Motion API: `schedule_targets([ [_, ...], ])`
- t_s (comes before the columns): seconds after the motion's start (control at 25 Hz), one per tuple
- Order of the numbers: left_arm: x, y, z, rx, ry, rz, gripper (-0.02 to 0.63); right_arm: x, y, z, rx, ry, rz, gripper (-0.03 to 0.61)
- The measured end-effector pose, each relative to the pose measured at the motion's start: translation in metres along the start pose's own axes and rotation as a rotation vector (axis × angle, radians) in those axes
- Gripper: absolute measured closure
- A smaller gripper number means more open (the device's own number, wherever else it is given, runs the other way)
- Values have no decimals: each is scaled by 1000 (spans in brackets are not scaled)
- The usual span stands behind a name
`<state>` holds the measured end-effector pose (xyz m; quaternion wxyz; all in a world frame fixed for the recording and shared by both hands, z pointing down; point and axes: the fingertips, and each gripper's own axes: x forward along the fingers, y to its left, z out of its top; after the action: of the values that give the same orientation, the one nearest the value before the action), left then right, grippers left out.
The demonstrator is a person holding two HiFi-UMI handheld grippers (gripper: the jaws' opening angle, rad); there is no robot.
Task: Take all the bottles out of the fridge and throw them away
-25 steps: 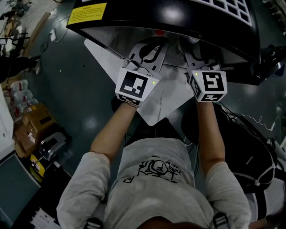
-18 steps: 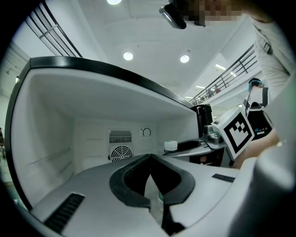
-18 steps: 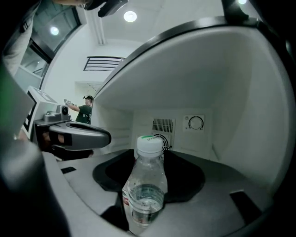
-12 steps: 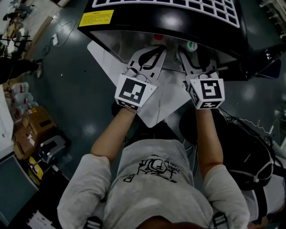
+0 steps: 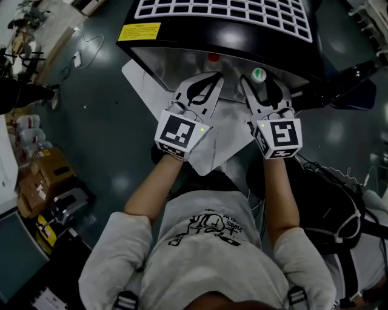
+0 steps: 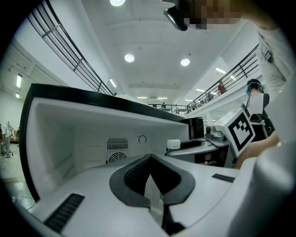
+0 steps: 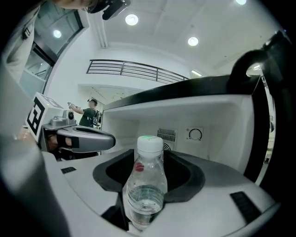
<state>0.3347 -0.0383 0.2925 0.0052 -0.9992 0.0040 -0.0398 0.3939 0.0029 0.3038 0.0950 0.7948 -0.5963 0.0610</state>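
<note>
right gripper (image 7: 148, 159): its jaws are clamping the clear bottle (image 7: 145, 187) by the body, one dark pad on each side. the bottle is standing upright in the grip. liquid is showing in its lower part, and its white cap (image 7: 150, 144) with a green top is rising above the pads.

left gripper (image 6: 150, 157): its jaws are sitting with the tips together and are gripping nothing. only a pale sliver is showing below the tips.

you are holding both grippers side by side, a little apart, and both are pointing into the open fridge (image 5: 230, 37). in the head view the bottle's cap is sitting right at the fridge's front edge, just under its black top.

behind the bottle the fridge's white back wall is showing a vent grille (image 7: 166, 134) and a round dial (image 7: 195, 134), both well behind the jaws.

a small red-topped thing (image 5: 212, 58) is lying deeper inside, beyond the left gripper's tips. it is possibly another bottle's cap, but the view is too dark and small to tell.

further out, the fridge's top is carrying a yellow label (image 5: 139, 31) near its left corner and a white grid (image 5: 224, 9) behind it. the fridge is standing on a dark floor (image 5: 109, 121), and cardboard boxes (image 5: 51, 163) are sitting well off to your left.
</note>
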Motion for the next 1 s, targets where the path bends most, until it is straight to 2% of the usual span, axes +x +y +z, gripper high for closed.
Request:
schedule_targets([
  [1.0, -54, -36, 47, 4, -26, -9, 601, -72, 32, 57, -16, -39, 71, 365],
])
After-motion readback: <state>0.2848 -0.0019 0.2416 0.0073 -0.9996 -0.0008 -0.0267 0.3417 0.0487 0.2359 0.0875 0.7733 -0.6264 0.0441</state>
